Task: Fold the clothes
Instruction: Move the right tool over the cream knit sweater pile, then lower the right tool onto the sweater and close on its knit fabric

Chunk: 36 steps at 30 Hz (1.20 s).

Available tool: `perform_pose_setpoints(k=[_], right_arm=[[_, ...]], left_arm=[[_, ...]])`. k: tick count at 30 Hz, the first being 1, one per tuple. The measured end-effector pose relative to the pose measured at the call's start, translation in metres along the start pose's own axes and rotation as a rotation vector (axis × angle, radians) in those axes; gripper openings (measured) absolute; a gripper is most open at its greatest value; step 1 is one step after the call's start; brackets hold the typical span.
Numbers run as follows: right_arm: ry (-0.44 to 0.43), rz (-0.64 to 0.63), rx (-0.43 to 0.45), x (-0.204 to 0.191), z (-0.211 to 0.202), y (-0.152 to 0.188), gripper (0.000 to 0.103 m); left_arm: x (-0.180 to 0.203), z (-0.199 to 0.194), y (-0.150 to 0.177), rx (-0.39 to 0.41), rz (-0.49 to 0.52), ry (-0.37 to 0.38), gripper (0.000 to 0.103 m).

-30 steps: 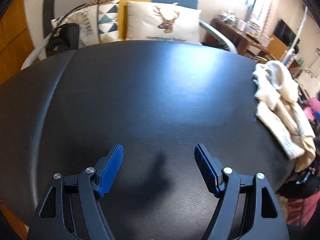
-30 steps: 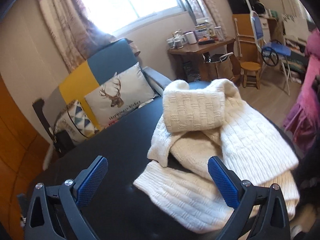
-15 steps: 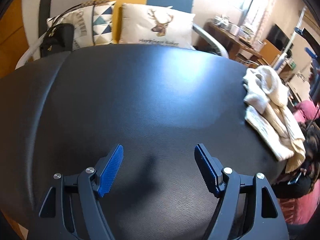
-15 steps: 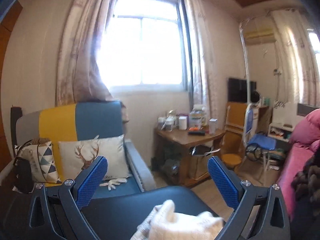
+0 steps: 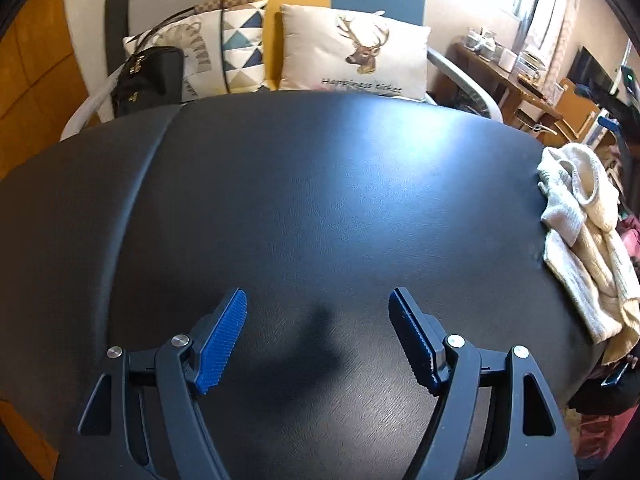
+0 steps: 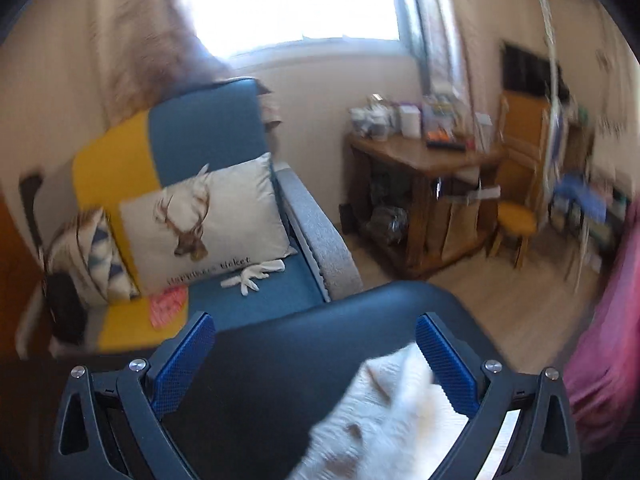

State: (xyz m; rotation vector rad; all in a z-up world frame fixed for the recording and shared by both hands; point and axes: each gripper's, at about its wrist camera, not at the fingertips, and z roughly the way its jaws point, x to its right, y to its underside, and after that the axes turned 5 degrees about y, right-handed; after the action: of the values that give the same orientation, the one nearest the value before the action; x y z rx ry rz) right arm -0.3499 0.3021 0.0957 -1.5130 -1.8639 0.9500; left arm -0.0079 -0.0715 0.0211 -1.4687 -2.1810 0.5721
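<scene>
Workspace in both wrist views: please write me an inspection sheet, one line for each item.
Surface: black padded table, mostly bare, with window glare.
Job's things: cream knit sweater, bunched at the table's right edge, not folded.
Clutter: nothing seen on the table.
Grippers: left hand-held gripper open over bare table; right hand-held gripper open, sweater blurred between its fingers, contact unclear.
Cables: nothing seen.
Surroundings: sofa with deer cushion, black bag, wooden side table.

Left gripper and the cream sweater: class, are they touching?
Apart. In the left wrist view the left gripper hangs open over bare black table, while the sweater lies at the table's far right edge.
</scene>
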Motion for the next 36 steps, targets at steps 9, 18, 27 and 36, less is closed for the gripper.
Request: perform_pose_setpoints(k=[9,18,27,36], right_arm=[[-0.230,0.057,-0.317,0.032,-0.058,0.093,0.087],[-0.241,0.462,-0.341,0.084,-0.040,0.142,0.086],[-0.143,0.458,-0.287,0.093,-0.087,0.151,0.086],[-0.072,0.478,-0.186,0.089,-0.135,0.178,0.086]], left_arm=[[0.065,0.013,-0.027,-0.014,0.103,0.159,0.077],[0.179,0.029,-0.055,-0.033,0.265,0.267,0.077],[0.250,0.034,-0.061,-0.030,0.371,0.041,0.077],[0.305,-0.018,-0.036,0.114,0.507,0.084,0.077]])
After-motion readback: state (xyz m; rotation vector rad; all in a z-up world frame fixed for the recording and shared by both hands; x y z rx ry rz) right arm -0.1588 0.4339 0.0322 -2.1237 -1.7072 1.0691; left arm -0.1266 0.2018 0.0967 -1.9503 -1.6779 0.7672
